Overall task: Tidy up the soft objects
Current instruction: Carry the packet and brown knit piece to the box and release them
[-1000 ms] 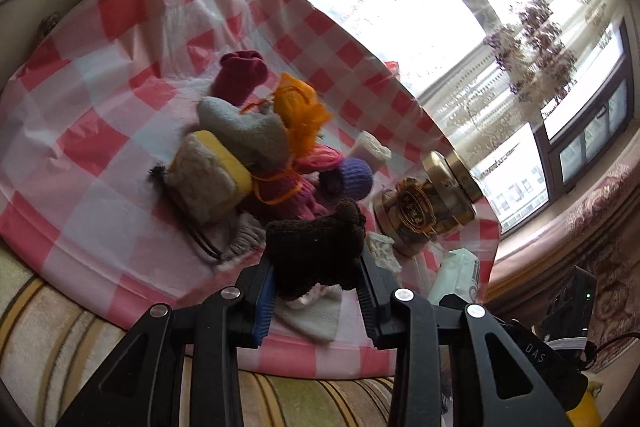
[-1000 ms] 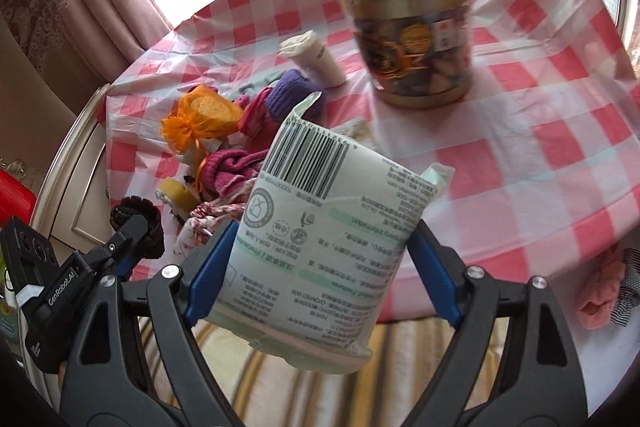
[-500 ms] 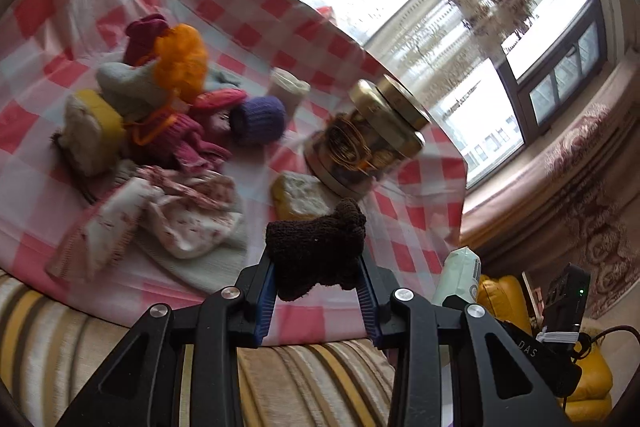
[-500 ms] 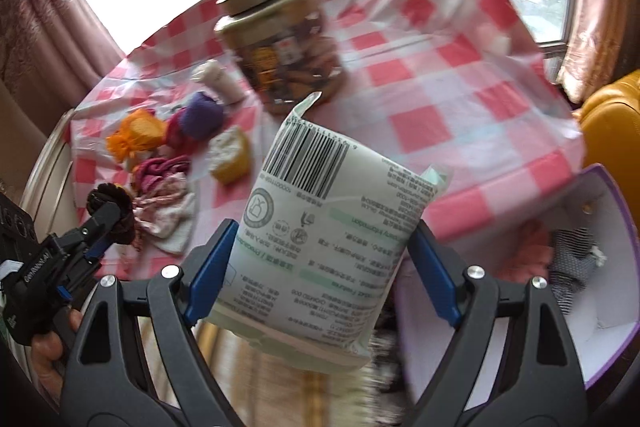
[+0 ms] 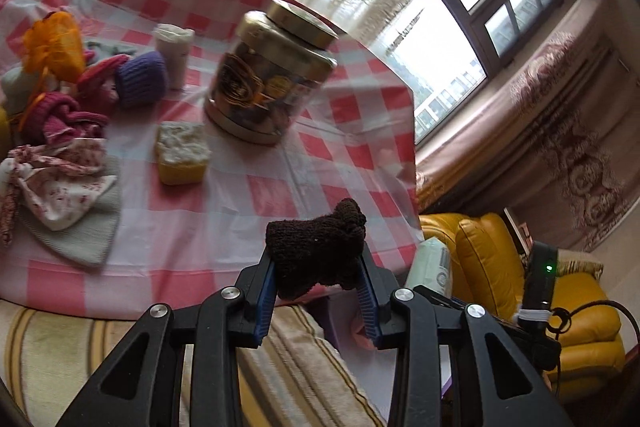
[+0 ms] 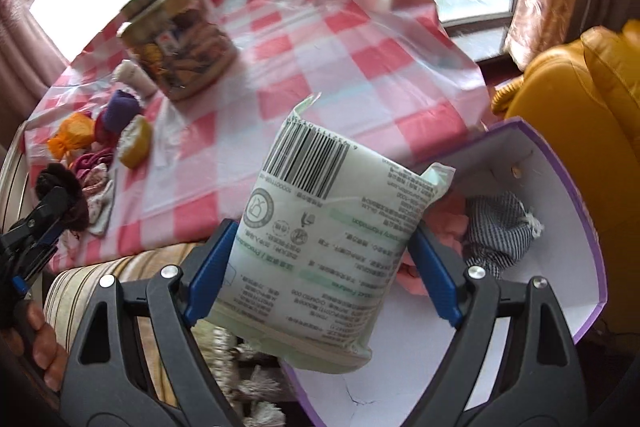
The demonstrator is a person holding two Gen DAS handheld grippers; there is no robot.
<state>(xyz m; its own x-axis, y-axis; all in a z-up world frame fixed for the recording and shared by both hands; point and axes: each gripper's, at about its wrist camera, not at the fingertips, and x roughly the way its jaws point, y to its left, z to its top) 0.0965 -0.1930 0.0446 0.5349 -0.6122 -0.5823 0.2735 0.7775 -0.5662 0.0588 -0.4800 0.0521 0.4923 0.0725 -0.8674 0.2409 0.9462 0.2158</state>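
Tissue pack is clamped by right gripper above purple box for dropping; brown sock is pinched in left gripper.

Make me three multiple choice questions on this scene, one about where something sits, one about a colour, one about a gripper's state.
1. Where is the checked bundle?
A. in the box
B. on the table
C. on the armchair

2. What colour is the knit in the left gripper?
A. orange
B. dark brown
C. purple

3. What is the right gripper doing?
A. hanging open, empty
B. holding a jar
C. clamping a pack

Answers: 1 A, it lies against the white inside; 2 B, dark wool between the pads; 3 C, both pads press its sides.
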